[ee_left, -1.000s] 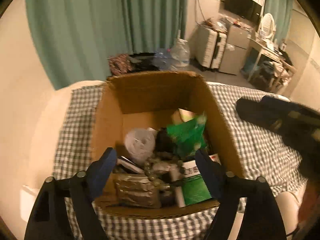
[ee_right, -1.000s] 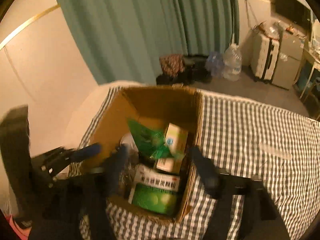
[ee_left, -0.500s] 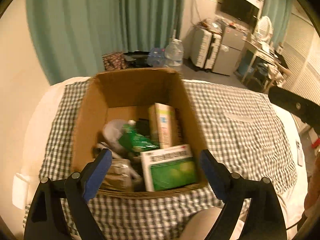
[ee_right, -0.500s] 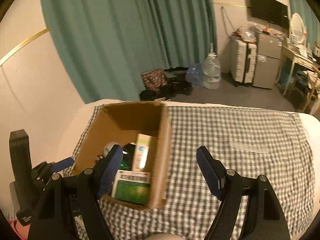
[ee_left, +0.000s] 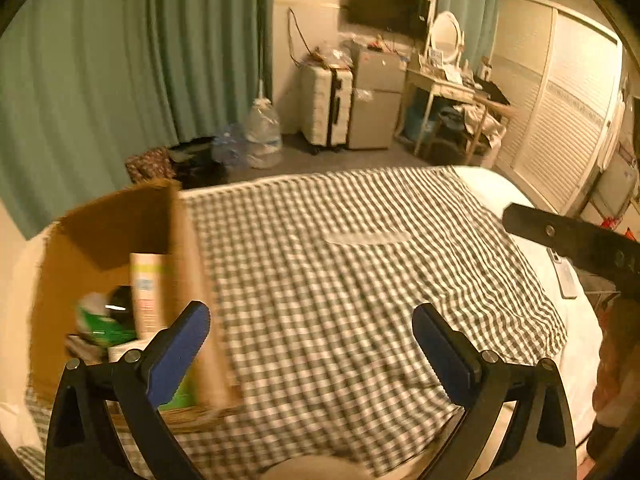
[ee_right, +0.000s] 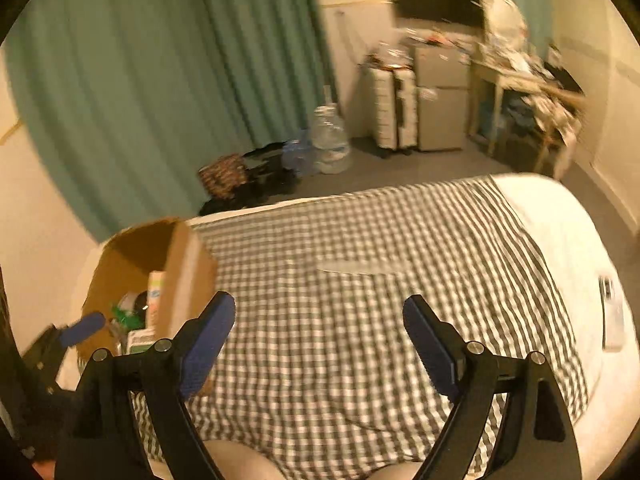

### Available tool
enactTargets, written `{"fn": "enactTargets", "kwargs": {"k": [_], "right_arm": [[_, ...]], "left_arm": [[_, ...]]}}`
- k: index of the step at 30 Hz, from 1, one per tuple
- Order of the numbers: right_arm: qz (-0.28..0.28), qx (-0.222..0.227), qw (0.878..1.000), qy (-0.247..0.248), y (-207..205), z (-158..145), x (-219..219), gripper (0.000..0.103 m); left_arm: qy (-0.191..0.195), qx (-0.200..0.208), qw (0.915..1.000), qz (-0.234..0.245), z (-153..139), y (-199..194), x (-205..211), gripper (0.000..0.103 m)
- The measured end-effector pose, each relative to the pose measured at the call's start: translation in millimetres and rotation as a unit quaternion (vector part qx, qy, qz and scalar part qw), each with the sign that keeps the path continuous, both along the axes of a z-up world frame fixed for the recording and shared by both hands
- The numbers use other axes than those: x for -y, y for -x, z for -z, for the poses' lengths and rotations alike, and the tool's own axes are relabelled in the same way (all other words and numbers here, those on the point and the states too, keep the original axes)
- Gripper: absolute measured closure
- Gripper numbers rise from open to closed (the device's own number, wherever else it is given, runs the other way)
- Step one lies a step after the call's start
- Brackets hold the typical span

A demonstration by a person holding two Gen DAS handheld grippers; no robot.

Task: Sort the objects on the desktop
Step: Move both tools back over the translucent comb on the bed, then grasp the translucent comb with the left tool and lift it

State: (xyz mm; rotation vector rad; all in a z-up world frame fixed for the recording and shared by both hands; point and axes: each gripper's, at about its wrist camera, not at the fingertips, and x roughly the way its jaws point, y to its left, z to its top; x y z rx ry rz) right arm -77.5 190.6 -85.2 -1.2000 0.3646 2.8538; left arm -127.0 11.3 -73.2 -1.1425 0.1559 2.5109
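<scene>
Nearest you, left gripper (ee_left: 310,334): your blue-padded jaws are spreading, nothing between them, only checked cloth beneath.
Nearest you, right gripper (ee_right: 318,326): its jaws are widening too and carry nothing; it hangs over the same cloth.
Just beside the left jaws: open brown cardboard box (ee_left: 108,236), standing at the left edge of the cloth.
Box contents: tall white carton with green and orange print (ee_left: 146,288) upright against the right wall, crumpled green packet (ee_left: 100,326) beside it, other items too blurred to name.
Middle ground: black-and-white gingham cloth (ee_left: 340,272) looks bare apart from a pale flat patch (ee_left: 366,237) you cannot identify.
Progress, as a judgement: you seem nearly finished; little appears left to collect.
Far off: green curtains (ee_left: 120,64), white suitcase (ee_left: 326,108).
</scene>
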Motion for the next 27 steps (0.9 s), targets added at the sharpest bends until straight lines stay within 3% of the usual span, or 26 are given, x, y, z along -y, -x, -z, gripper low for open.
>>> {"fn": "enactTargets", "kwargs": {"k": [6, 13, 19, 23, 27], "right_arm": [[0.035, 0.033, 0.999, -0.001, 7, 41, -56, 0.017], [0.082, 0.059, 0.994, 0.036, 32, 94, -129, 0.017], [0.091, 0.063, 0.992, 0.052, 77, 123, -170, 0.017], [0.106, 0.075, 0.991, 0.025, 98, 141, -180, 0.017], [0.124, 0.072, 0.986, 0.080, 98, 163, -196, 0.017]], "left_arm": [[0.010, 0.037, 0.9989, 0.028, 42, 40, -67, 0.000], [0.022, 0.022, 0.9961, 0.083, 80, 101, -137, 0.000], [0.045, 0.011, 0.9911, 0.125, 133, 158, -181, 0.000], [0.086, 0.004, 0.9835, 0.160, 167, 188, -203, 0.000], [0.073, 0.017, 0.9691, 0.235, 180, 200, -215, 0.000]]}}
